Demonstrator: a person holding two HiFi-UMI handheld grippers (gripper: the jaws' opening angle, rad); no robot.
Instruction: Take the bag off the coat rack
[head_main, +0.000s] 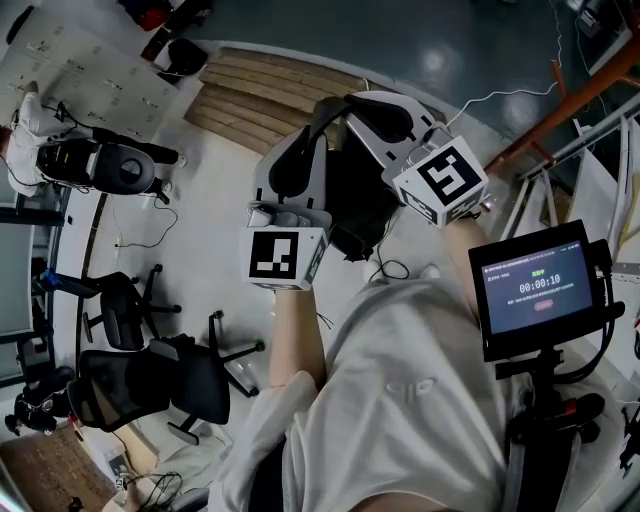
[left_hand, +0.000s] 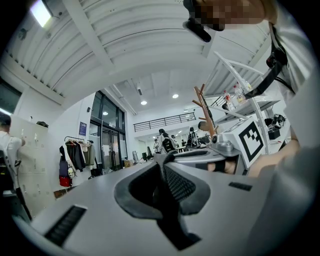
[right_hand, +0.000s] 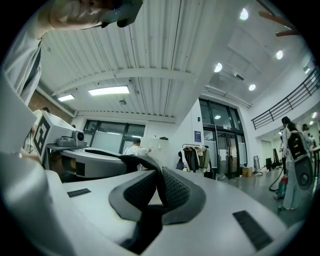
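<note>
One wooden coat rack (left_hand: 202, 107) stands well off in the left gripper view; I cannot make out a bag on it. A dark bulk (head_main: 355, 215) sits under left tongs (left_hand: 162, 167) and right tongs (right_hand: 159, 175), held side by side, both closed on nothing.

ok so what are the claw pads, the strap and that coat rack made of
claw pads: black, matte, likely rubber; a fine grid texture covers their faces.
strap: black, dull and curving, probably woven fabric; the weave is too blurred to confirm.
coat rack: warm brown with angled pegs, looks like wood, though the grain is too small to see.
</note>
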